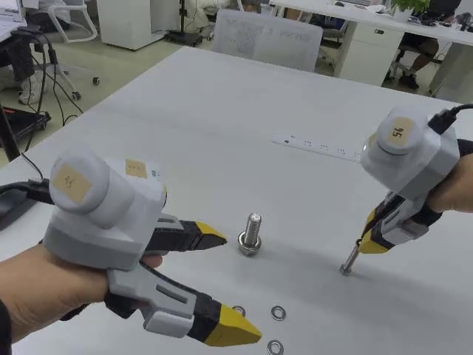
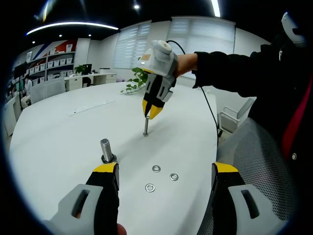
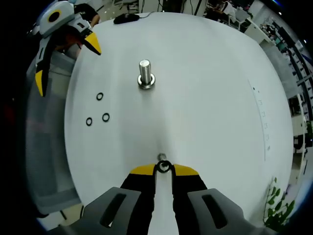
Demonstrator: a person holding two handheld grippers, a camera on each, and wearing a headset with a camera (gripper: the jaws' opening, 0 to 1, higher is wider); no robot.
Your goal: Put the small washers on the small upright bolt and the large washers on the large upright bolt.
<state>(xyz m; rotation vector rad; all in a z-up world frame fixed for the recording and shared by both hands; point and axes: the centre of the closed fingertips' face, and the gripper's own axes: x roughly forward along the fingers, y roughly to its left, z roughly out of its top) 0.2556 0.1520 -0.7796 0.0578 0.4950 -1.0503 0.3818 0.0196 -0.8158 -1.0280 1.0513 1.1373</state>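
1. Above the small bolt [image 3: 161,157], the right gripper [image 1: 367,244] pinched a small washer [image 3: 169,166] nearly closed, seemingly to thread it on.
2. Near the large bolt [image 1: 251,231], the left gripper [image 1: 230,285] gaped empty over loose washers [image 1: 278,313].

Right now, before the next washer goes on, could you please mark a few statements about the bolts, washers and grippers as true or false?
1. The left gripper has its jaws wide apart and holds nothing. True.
2. Three loose washers lie flat on the table. True.
3. The large bolt lies on its side. False: it stands upright.
4. The right gripper is poised over the large bolt. False: it is at the top of the small bolt, with its jaws closed on a small washer.
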